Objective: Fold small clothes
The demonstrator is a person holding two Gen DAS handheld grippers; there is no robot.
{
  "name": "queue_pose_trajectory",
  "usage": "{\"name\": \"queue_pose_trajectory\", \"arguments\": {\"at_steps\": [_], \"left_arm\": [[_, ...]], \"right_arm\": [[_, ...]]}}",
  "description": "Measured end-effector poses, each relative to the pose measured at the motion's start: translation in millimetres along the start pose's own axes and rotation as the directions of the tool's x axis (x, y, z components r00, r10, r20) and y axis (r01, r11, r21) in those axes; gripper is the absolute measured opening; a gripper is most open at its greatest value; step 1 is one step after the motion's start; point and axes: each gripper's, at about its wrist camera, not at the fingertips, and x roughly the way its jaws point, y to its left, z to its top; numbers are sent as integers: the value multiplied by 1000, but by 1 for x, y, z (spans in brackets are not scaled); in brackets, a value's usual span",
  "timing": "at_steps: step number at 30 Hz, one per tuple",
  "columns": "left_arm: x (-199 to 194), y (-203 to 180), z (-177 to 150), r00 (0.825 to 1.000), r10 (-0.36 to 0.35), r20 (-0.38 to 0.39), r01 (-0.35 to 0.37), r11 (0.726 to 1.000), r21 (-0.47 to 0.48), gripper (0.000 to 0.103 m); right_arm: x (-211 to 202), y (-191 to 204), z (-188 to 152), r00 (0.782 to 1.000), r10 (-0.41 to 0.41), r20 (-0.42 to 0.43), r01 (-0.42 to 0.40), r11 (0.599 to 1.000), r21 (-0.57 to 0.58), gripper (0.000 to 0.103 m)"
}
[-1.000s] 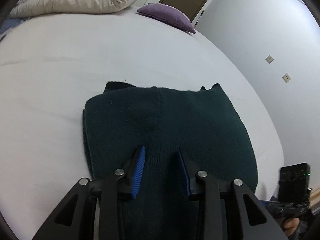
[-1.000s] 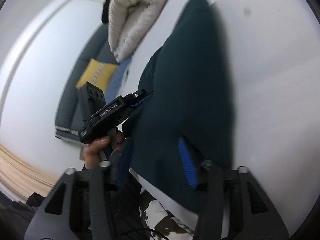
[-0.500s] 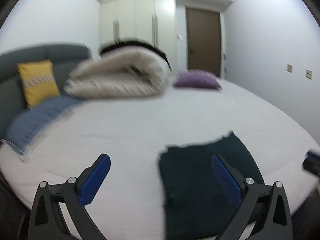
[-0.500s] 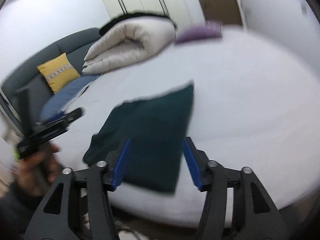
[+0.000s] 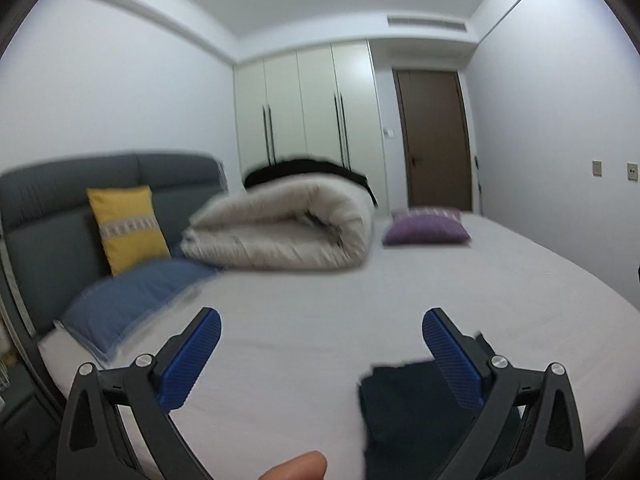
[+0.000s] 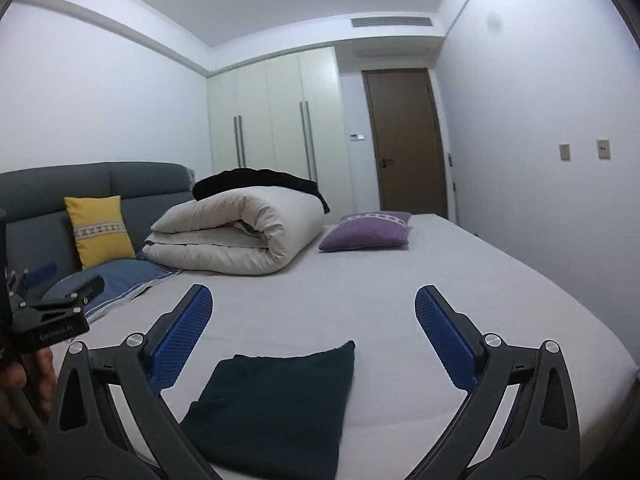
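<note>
A dark green folded garment [image 6: 276, 404] lies flat on the white bed [image 6: 400, 300] near its front edge. In the left wrist view it shows low at the right [image 5: 408, 408], partly behind one finger. My right gripper [image 6: 314, 316] is open and empty, held back above the garment. My left gripper [image 5: 322, 338] is open and empty, to the left of the garment and raised off the bed. The left gripper's body shows at the left edge of the right wrist view [image 6: 52, 316].
A rolled cream duvet [image 6: 236, 232] with a black cloth on top lies at the back of the bed. A purple cushion [image 6: 366, 234], a blue pillow [image 6: 108, 280] and a yellow cushion [image 6: 100, 230] against the grey headboard lie further back. Wardrobe and door stand behind.
Both grippers have opened wide, let go of the garment and pulled back and up from it. The views now look level across the bed.
</note>
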Motion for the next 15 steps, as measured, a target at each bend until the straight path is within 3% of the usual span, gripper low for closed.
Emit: {"name": "queue_pose_trajectory", "arguments": {"at_steps": [3, 5, 7, 8, 11, 13, 15], "left_arm": [[25, -14, -16, 987, 4, -163, 1, 1000, 31, 103], [45, -17, -32, 962, -55, -268, 56, 998, -4, 103], [64, -17, -49, 921, -92, -379, 80, 996, -48, 103], [73, -17, -58, 901, -101, -421, 83, 995, -60, 103], [85, -21, -78, 865, -107, -491, 84, 994, -69, 103], [88, -21, -86, 857, -108, -504, 84, 994, -71, 103], [89, -23, -92, 850, -103, -517, 81, 995, -65, 103]], "right_arm": [[9, 11, 7, 995, 4, -99, -5, 1000, 0, 103], [26, 13, -1, 977, -39, -207, 37, 999, -11, 103], [44, 14, -11, 941, -110, -320, 102, 994, -40, 103], [55, 13, -20, 912, -146, -384, 136, 989, -55, 103], [77, 8, -45, 840, -154, -520, 163, 986, -29, 103], [87, 1, -60, 805, -139, -576, 178, 984, 11, 103], [93, 0, -73, 788, -145, -598, 191, 981, 14, 103]]}}
